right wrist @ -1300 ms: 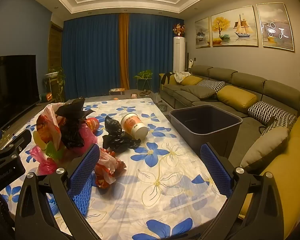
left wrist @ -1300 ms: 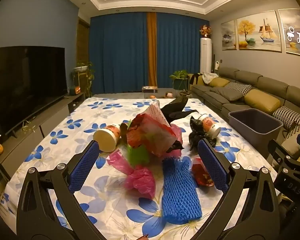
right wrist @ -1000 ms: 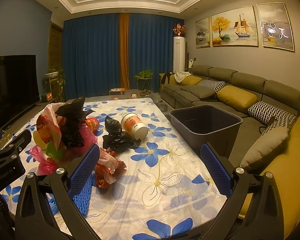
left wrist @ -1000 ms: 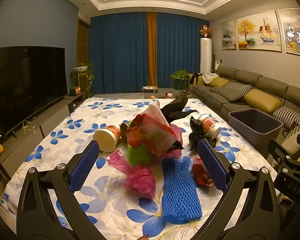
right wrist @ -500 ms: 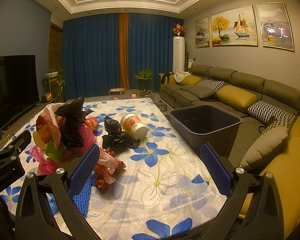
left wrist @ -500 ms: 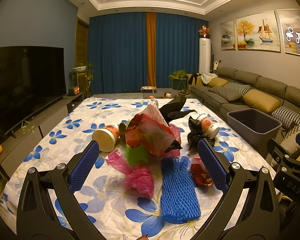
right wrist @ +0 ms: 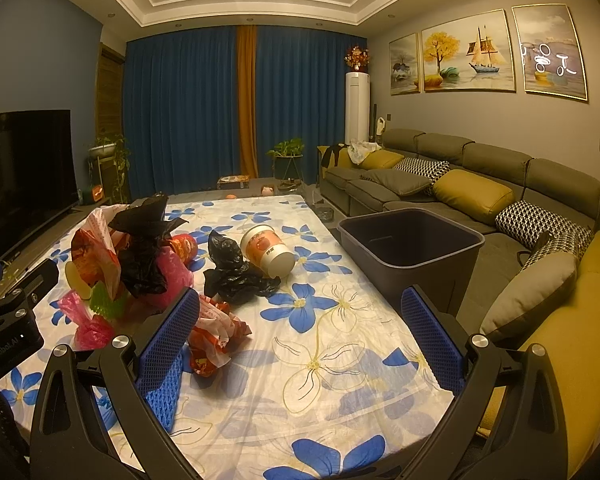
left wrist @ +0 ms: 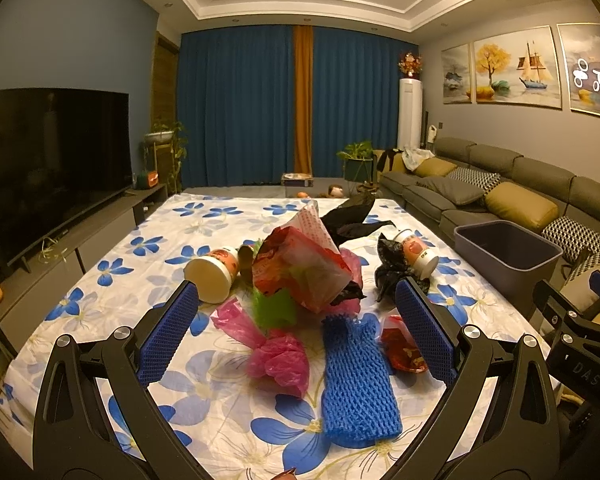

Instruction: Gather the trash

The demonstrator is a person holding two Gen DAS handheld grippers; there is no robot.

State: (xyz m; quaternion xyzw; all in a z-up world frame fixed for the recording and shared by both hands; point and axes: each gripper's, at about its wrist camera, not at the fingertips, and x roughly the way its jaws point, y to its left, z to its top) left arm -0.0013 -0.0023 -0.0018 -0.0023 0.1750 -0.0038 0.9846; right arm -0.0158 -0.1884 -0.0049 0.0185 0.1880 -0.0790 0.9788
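Left wrist view: left gripper (left wrist: 296, 322) hovering over the near edge of the flower-print table (left wrist: 112, 272), fingers (left wrist: 168, 332) spread wide, nothing between them. Straight ahead at 12 o'clock, a heap of trash: red snack bag (left wrist: 300, 268), pink plastic bag (left wrist: 278, 356), blue foam net sleeve (left wrist: 356, 380) nearest, paper cup (left wrist: 214, 274) on its side at 10 o'clock, black bag (left wrist: 392, 268) at 1 o'clock. Gray bin (left wrist: 508, 256) off the table's edge at 2 o'clock, apparently empty. Right wrist view: right gripper (right wrist: 300, 336) likewise spread and empty, crumpled red wrapper (right wrist: 216, 340) just beside its left finger, second paper cup (right wrist: 268, 250) at 12 o'clock, bin at 1 o'clock. Apparently the very start: nothing collected yet. Next move likely calls for lowering onto the nearest piece, pinching it, then carrying it to the bin.
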